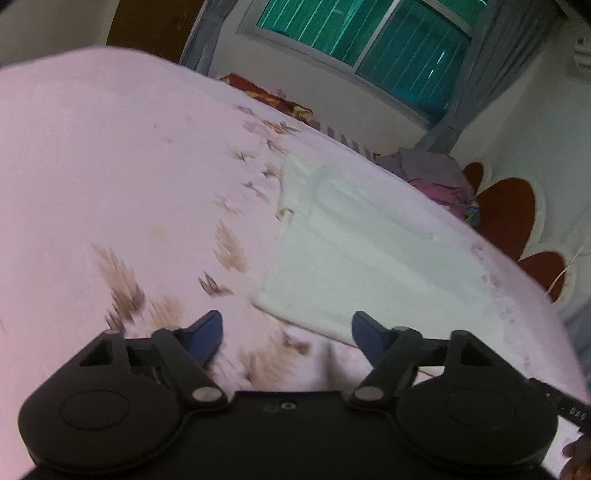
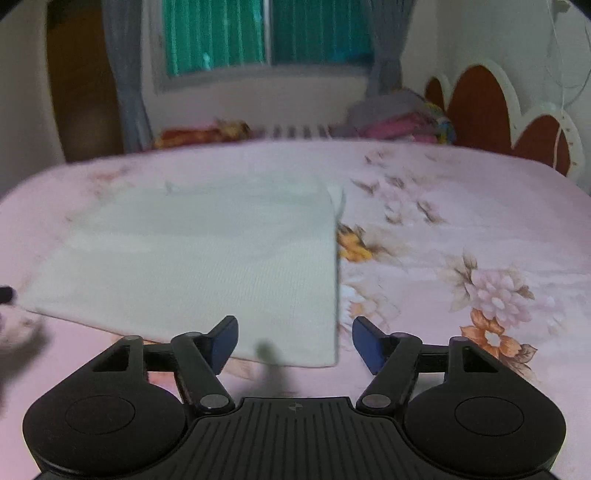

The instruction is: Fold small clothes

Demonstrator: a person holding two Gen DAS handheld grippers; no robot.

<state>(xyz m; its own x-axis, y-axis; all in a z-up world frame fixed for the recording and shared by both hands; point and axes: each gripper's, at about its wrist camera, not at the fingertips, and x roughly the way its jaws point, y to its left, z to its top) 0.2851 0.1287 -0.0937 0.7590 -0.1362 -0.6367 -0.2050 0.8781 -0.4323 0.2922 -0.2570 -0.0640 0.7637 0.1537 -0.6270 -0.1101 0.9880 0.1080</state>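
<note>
A white ribbed garment (image 2: 207,258) lies flat on the pink flowered bedsheet (image 2: 461,221), folded to a rough rectangle with a straight right edge. In the right wrist view my right gripper (image 2: 294,341) hovers over its near right corner, blue pads apart and nothing between them. In the left wrist view the same garment (image 1: 362,251) lies ahead and to the right. My left gripper (image 1: 286,332) stands open just short of its near left corner, and holds nothing. That view is tilted and blurred.
A pile of grey and pink clothes (image 2: 402,118) sits at the bed's far edge beside a red scalloped headboard (image 2: 484,107). A red patterned cloth (image 2: 199,134) lies at the far left edge. A window (image 2: 266,33) and grey curtains are behind. A dark object (image 2: 6,294) shows at the left border.
</note>
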